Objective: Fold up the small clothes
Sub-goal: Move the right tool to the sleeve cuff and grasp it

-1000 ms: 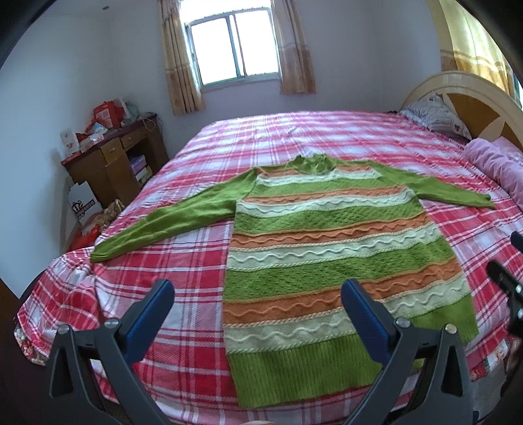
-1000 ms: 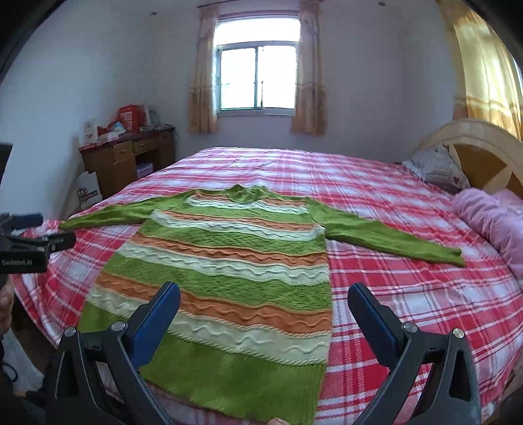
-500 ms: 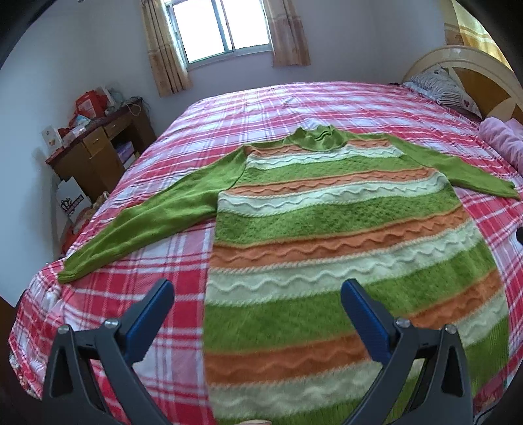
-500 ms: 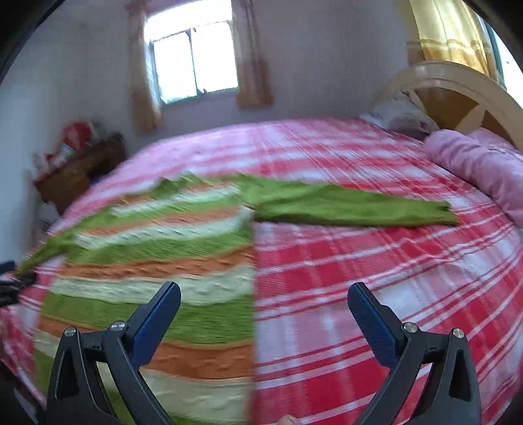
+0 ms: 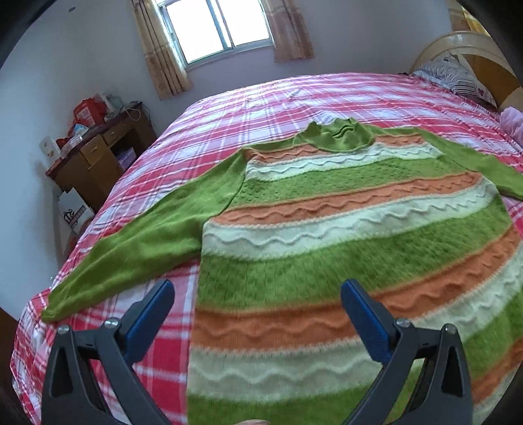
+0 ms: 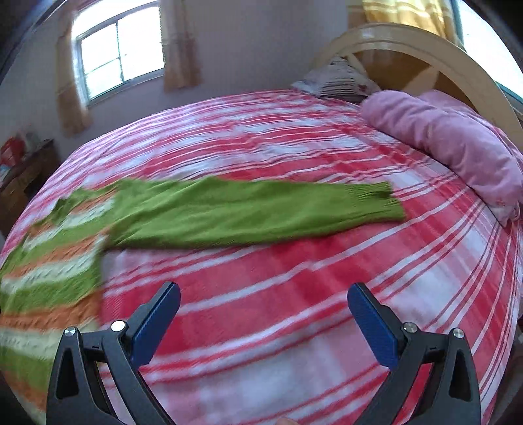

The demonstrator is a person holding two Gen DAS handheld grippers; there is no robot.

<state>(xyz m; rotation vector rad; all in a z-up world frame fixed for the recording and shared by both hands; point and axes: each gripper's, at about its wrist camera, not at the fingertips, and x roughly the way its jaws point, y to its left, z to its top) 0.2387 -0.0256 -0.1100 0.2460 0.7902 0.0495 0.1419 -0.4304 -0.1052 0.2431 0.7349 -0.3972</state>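
A knitted sweater with green, orange and cream stripes lies flat on a red plaid bed, both green sleeves spread out. In the left wrist view its left sleeve runs toward the bed's left edge. My left gripper hovers open over the sweater's left side, holding nothing. In the right wrist view the right sleeve stretches to its ribbed cuff. My right gripper is open above bare bedspread in front of that sleeve, empty.
A rolled pink blanket and a striped pillow lie against the wooden headboard on the right. A cluttered wooden desk stands beyond the bed's left side. A curtained window is on the far wall.
Both grippers moved forward and lower over the bed. The left one closed in on the sweater's left side; the right one swung right toward the right sleeve. The sweater has not moved.
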